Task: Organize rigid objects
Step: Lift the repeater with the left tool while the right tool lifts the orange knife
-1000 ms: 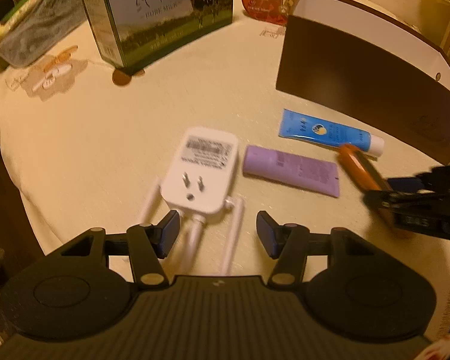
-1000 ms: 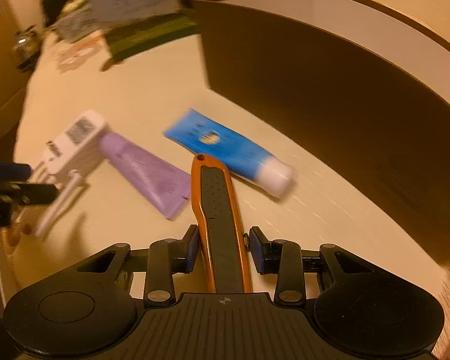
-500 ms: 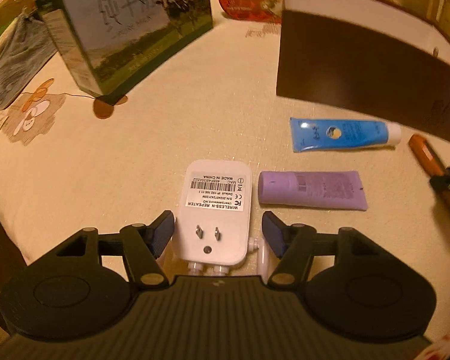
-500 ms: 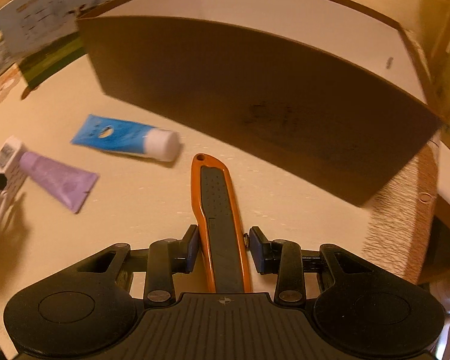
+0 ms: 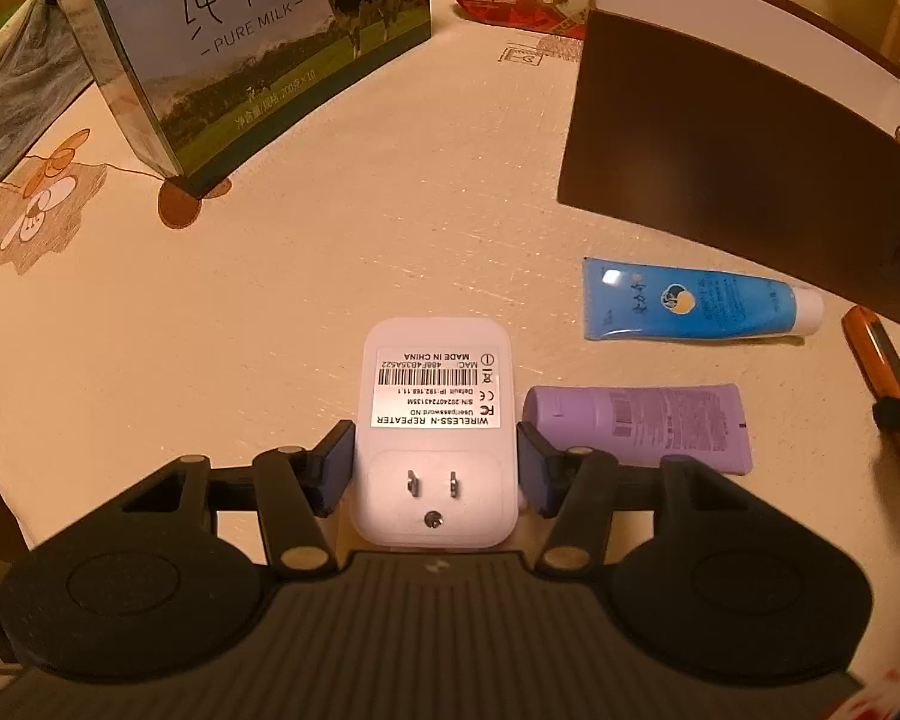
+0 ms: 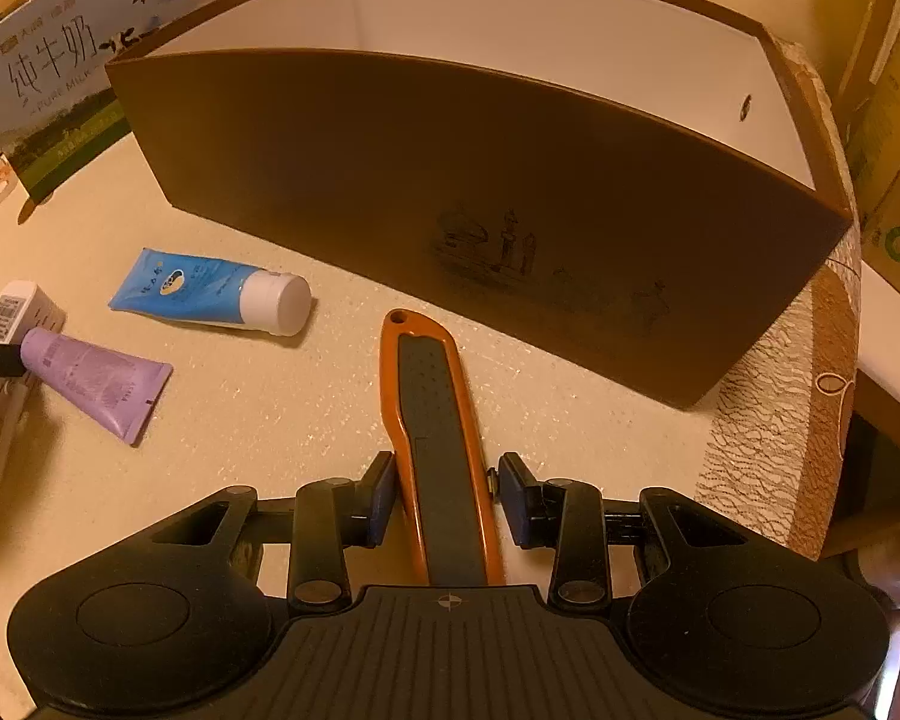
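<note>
Near you on the table, your left gripper (image 5: 435,468) is closing around the wifi repeater (image 5: 435,426); your right gripper (image 6: 444,495) holds the box cutter (image 6: 435,438). Nothing shows inside the brown box (image 6: 450,180) yet, and both tubes (image 6: 210,294) wait.

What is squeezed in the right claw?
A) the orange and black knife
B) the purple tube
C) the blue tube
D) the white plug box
A: the right claw has its pads pressed on both sides of the orange and black knife, while the blue tube and the purple tube lie loose on the table.
</note>
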Available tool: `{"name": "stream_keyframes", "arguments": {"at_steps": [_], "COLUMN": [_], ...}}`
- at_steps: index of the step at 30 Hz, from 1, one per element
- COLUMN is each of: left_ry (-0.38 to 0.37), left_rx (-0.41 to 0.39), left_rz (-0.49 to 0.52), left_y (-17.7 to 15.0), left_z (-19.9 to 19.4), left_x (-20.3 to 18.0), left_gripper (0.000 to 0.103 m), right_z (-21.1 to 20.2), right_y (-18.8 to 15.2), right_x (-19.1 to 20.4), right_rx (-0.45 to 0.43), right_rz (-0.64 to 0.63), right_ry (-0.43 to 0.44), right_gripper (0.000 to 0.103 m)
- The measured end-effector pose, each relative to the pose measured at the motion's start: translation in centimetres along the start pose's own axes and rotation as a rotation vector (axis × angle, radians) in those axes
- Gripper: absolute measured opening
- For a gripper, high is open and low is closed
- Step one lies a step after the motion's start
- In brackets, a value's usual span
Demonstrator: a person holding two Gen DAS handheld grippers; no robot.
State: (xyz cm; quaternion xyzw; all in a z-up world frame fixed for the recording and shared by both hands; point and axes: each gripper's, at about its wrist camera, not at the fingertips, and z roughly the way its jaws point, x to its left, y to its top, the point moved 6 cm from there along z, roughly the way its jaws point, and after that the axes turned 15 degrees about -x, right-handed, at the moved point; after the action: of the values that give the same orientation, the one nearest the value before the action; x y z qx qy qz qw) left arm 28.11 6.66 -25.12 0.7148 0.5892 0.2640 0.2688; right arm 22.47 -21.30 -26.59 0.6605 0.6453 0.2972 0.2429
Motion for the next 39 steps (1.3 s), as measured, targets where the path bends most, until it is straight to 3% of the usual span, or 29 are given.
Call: {"name": "stream_keyframes", "arguments": {"at_steps": [14, 25, 39], "left_ry": [0.013, 0.047, -0.014], "left_rx": [0.022, 0.039, -0.074], "left_rz": [0.024, 0.008, -0.006], "left_y": [-0.8, -1.4, 2.0], "left_z": [0.7, -0.9, -7.2], "left_x": [-0.6, -0.1, -3.4], "left_gripper": [0.052, 0.051, 0.051], "right_z": [0.8, 0.2, -4.7], "right_y": [0.1, 0.5, 2.5], "right_x": [0.4, 0.7, -0.1], "right_rx": [-0.005, -0.007, -0.063], "right_rz": [-0.078, -0.082, 0.005], "right_ry": [0.044, 0.067, 0.131], "right_gripper": [0.033, 0.032, 0.032]}}
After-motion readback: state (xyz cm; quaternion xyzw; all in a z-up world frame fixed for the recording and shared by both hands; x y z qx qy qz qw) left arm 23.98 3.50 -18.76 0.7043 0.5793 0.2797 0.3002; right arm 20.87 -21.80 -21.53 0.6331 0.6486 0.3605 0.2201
